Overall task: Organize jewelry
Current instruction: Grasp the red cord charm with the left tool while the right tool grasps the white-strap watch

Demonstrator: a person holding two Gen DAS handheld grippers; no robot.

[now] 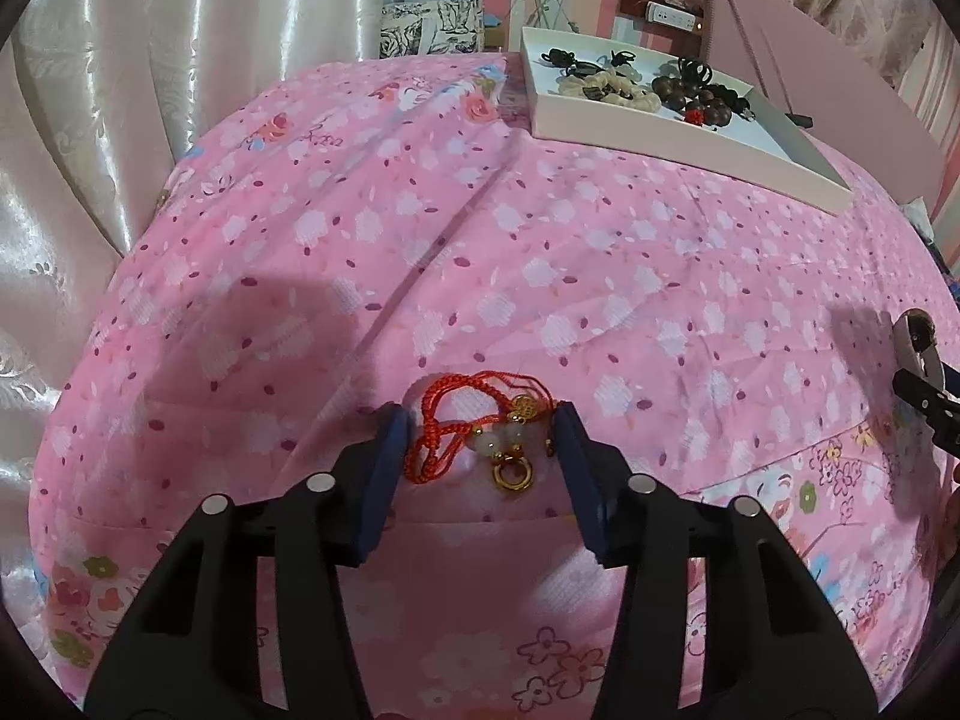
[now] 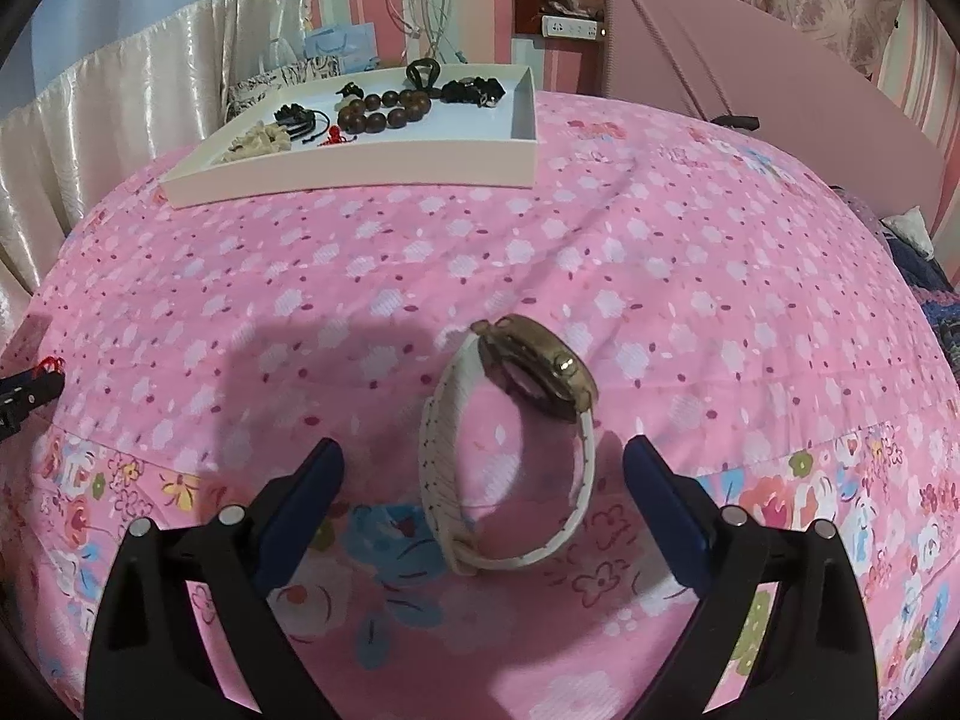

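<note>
- The left gripper stands open, its blue pads on both sides of the red cord bracelet, which lies on the pink bedspread; whether the pads already touch the cord I cannot tell
- To close well, the pads should catch the bunched cords and beads together, not one loose loop only
- The right gripper is wide open around the white-strap watch, which stands on its edge
- Better to squeeze the strap sides, not the gold case, because the case could slip or tip
- The tray, with other jewelry inside, waits far at the back of the bed
</note>
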